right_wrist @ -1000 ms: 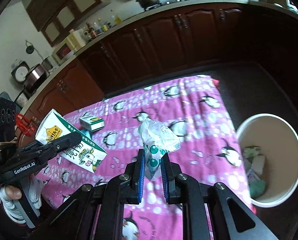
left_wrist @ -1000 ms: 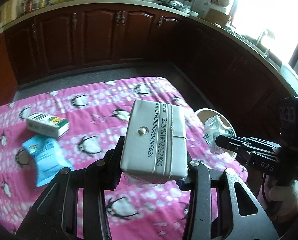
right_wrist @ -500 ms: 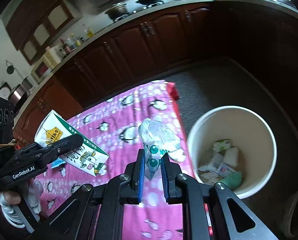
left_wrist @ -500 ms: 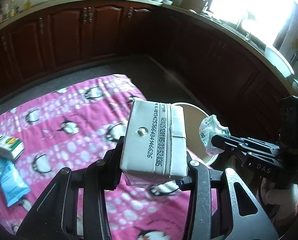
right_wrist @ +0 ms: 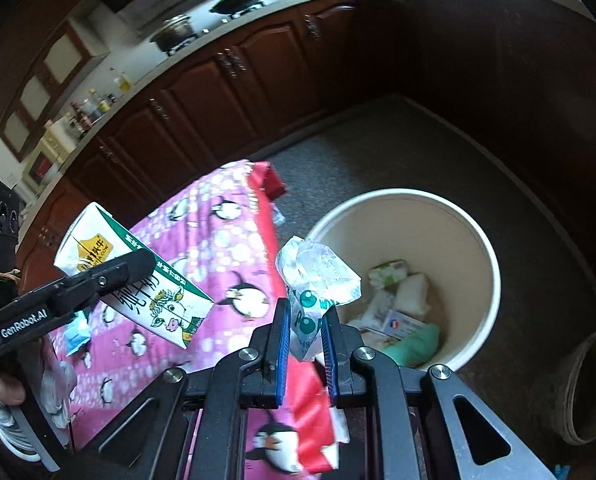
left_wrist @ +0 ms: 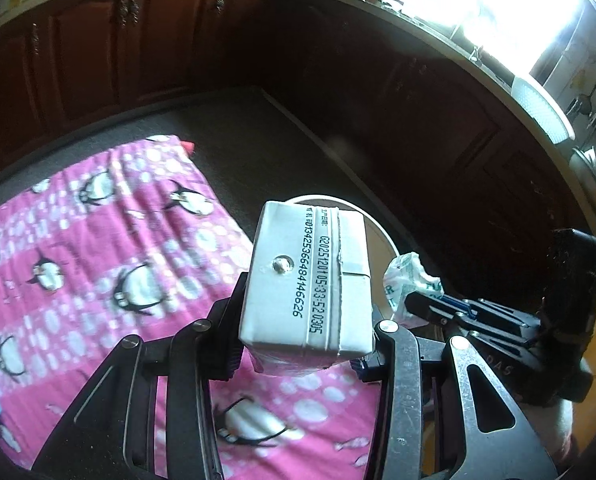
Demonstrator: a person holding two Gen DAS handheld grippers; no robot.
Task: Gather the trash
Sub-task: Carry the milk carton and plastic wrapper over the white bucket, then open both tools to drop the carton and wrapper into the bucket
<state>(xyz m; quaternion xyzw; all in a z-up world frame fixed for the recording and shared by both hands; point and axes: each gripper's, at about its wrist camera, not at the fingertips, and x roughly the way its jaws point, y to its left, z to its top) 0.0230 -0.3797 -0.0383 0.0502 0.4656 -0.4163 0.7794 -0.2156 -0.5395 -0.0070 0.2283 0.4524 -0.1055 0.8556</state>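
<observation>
Left tool [left_wrist: 303, 344] clamping milk carton [left_wrist: 307, 280], right tool [right_wrist: 303, 344] pinching crumpled wrapper [right_wrist: 315, 280], bin [right_wrist: 485, 248] contents visible only from right wrist

bin [right_wrist: 485, 248] right of table [right_wrist: 218, 248] | trash [right_wrist: 397, 312] in bin

Right gripper [right_wrist: 303, 338] bottom center, clamped on crumpled plastic wrapper [right_wrist: 315, 280]. Left gripper [right_wrist: 98, 280] at left edge, closed on milk carton [right_wrist: 138, 284]. Cream trash bin [right_wrist: 485, 252] center right on floor, litter inside.
</observation>
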